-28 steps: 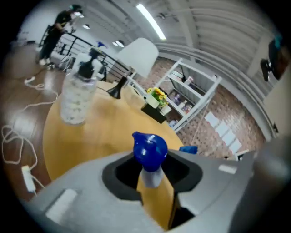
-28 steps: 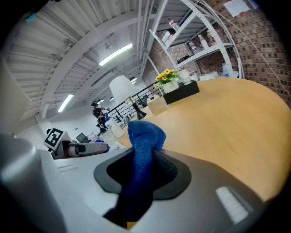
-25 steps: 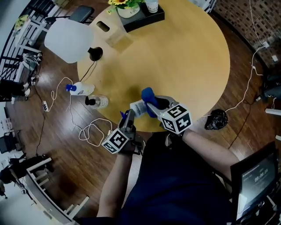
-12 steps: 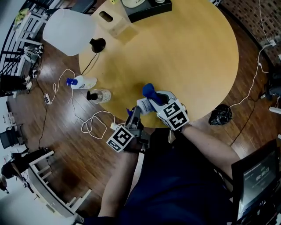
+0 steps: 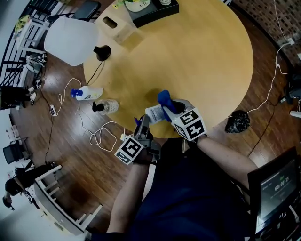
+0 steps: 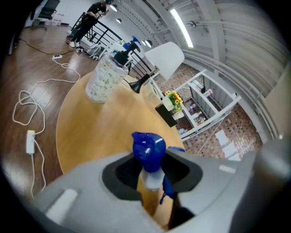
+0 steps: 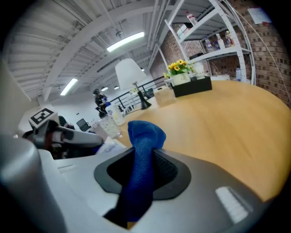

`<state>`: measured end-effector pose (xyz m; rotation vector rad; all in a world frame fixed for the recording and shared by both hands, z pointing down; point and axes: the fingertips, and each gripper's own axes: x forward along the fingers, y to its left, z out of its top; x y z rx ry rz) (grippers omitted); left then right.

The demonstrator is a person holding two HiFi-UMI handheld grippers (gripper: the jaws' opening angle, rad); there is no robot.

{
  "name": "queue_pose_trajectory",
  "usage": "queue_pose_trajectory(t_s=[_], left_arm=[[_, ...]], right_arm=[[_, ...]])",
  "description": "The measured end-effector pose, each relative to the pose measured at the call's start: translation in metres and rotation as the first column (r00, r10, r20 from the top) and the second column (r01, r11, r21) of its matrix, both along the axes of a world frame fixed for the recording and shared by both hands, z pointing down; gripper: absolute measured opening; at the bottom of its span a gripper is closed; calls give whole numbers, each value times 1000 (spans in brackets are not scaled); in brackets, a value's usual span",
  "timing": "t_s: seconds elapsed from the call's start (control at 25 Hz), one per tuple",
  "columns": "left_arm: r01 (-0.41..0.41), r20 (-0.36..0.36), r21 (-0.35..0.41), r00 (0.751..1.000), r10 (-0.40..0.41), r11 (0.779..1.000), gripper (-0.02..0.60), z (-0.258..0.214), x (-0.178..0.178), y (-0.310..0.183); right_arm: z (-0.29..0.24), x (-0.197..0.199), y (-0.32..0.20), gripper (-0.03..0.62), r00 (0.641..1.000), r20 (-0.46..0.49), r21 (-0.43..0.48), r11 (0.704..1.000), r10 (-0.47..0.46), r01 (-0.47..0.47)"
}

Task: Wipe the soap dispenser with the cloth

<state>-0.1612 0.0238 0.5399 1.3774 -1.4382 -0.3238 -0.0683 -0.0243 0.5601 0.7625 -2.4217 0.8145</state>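
Note:
The soap dispenser (image 5: 154, 114), a white bottle with a blue pump, hangs over the near edge of the round wooden table (image 5: 207, 56). My left gripper (image 5: 143, 124) is shut on it, and in the left gripper view the blue pump head (image 6: 148, 146) and white neck stand between the jaws. My right gripper (image 5: 171, 109) is shut on a blue cloth (image 5: 164, 99), which rests against the top of the dispenser. In the right gripper view the cloth (image 7: 143, 145) fills the gap between the jaws, with the left gripper (image 7: 68, 134) just to its left.
A clear bottle with a black pump (image 5: 104, 107) and a white bottle with a blue cap (image 5: 87, 93) stand at the table's left edge. A white-shaded lamp (image 5: 70, 40), a wooden box (image 5: 120, 28) and a black tray (image 5: 150, 12) sit at the back. Cables (image 5: 101, 139) lie on the floor.
My right gripper with the cloth has sunk a little onto the dispenser. The left gripper has kept its place and its hold.

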Motion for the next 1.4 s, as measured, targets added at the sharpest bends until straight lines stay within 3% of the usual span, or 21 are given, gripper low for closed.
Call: queue_pose_trajectory(t_s=[0.12,0.28,0.52,0.76,0.84,0.92,1.0,1.16,1.24,1.4], left_arm=[[23,-9,-5,1000,-23,1000,132,0,1,-1],[58,-23,-28,998,-58,998,132,2,5,-1],[71,-10,-32,997,-72,997,132,3,0,-2],[56,6,-18,998,-56,998,132,0,4,-4],[53,2,-16,999,-53,998,132,2,5,-4],[50,3,-12,999,-50,999,132,2,6,-3],[43,13,-6,999,-43,999,132,0,8,-3],[23,39,-2,999,-23,1000,132,-3,12,-4],[26,40,-8,999,-25,1000,131,-2,14,-4],[23,44,-12,999,-23,1000,132,-1,14,-5]], right_arm=[[-45,-39,26,104,990,82,91,990,-118,110],[-42,-47,42,104,981,41,163,970,-188,179],[1,-2,28,103,997,-21,131,988,-79,81],[48,48,17,103,991,-131,-35,999,32,-36],[51,53,16,104,989,-133,-109,991,67,-82],[36,47,13,104,991,-104,-106,990,87,-98],[6,28,11,104,997,-49,-37,998,53,-55],[-52,-34,27,104,987,71,81,987,-143,137],[-53,-48,31,103,981,70,86,981,-182,176],[-16,-33,17,103,989,27,10,990,-144,144]])
